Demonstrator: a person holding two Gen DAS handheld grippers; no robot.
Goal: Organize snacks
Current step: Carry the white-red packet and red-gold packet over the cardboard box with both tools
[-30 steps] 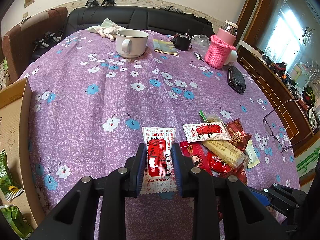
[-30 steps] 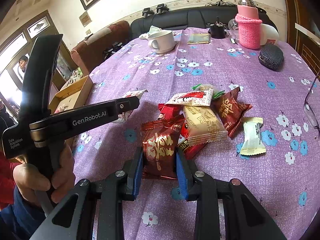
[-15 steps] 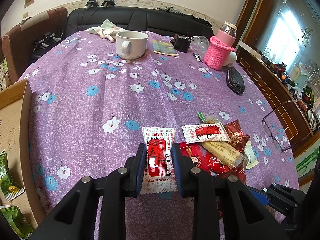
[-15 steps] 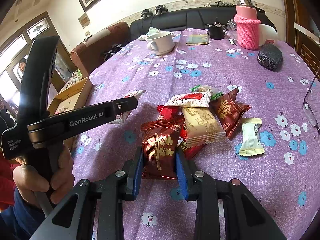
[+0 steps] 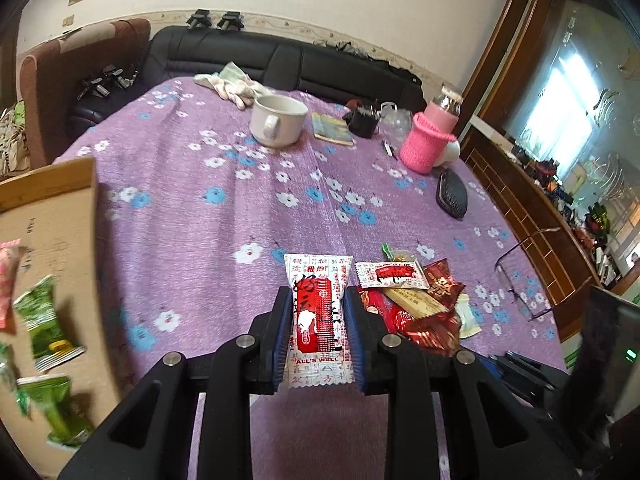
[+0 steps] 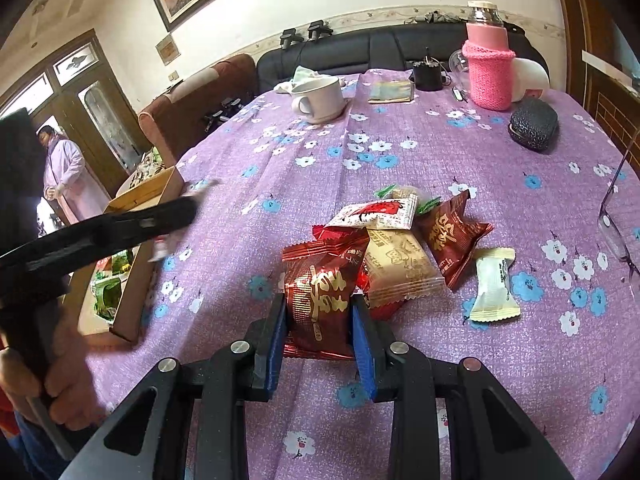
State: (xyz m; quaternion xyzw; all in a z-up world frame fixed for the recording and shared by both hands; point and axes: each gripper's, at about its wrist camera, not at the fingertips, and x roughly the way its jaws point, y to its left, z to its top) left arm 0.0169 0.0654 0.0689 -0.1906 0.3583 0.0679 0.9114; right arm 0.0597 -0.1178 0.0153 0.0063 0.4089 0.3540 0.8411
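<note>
The left gripper (image 5: 318, 320) has its fingers (image 5: 282, 332) pressed nearly together on a white-and-red snack packet (image 5: 319, 312), which stands clamped between the blue pads, its top end sticking out past the fingertips. In the left wrist view a cardboard box (image 5: 48, 208) fills the 9 o'clock side; inside it lie several green-wrapped snacks (image 5: 46, 324) and, at the very edge, a pink wrapper (image 5: 7, 280), all blurred. In the right wrist view the same box (image 6: 132, 304) sits on the bench (image 6: 460, 152) at 9 o'clock, its contents mostly hidden behind the left gripper's dark body.

The right gripper (image 6: 320, 320) is narrowly closed on a dark red foil snack (image 6: 320, 292), the pads pinching both sides of it while it lies at the near edge of the snack pile (image 6: 400, 248). That pile sits at the picture's centre: a beige biscuit pack, another dark red packet, a white-and-red sachet on top and a cream candy (image 6: 494, 286) just beside it at 3 o'clock.

At 12 o'clock stand a white mug (image 6: 320, 98) and a bottle in a pink knitted sleeve (image 6: 489, 68); what they contain cannot be told.
</note>
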